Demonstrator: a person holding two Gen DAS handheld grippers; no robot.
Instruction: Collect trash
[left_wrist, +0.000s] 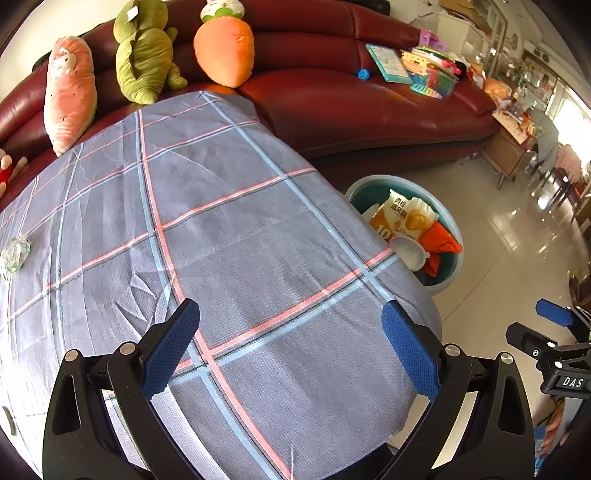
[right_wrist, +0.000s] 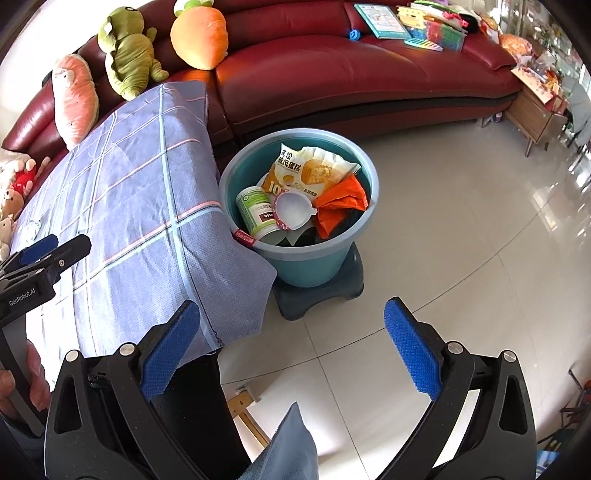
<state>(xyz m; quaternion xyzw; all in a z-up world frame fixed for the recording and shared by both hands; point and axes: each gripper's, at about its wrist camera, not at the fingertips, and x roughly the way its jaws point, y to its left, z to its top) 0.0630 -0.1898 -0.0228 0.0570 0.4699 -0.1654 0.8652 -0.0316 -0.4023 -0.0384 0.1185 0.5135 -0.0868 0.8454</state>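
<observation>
A teal bucket (right_wrist: 314, 258) stands on a dark stool on the floor beside the table; in the left wrist view the bucket (left_wrist: 448, 275) shows past the table's right edge. It holds a yellow snack bag (right_wrist: 314, 170), a green-and-white canister (right_wrist: 256, 210), a white lid (right_wrist: 291, 208) and an orange wrapper (right_wrist: 340, 203). A crumpled clear wrapper (left_wrist: 14, 253) lies on the plaid tablecloth (left_wrist: 240, 236) at far left. My left gripper (left_wrist: 291, 343) hovers open over the cloth, holding nothing. My right gripper (right_wrist: 293, 347) is open above the floor, short of the bucket.
A red leather sofa (left_wrist: 369, 107) curves behind the table with plush toys (left_wrist: 147, 55) and books and toys (left_wrist: 428, 70). A wooden cabinet (right_wrist: 532, 114) stands at the right. Glossy tiled floor (right_wrist: 461, 229) spreads right of the bucket. A hand (right_wrist: 33, 373) holds the left gripper's handle.
</observation>
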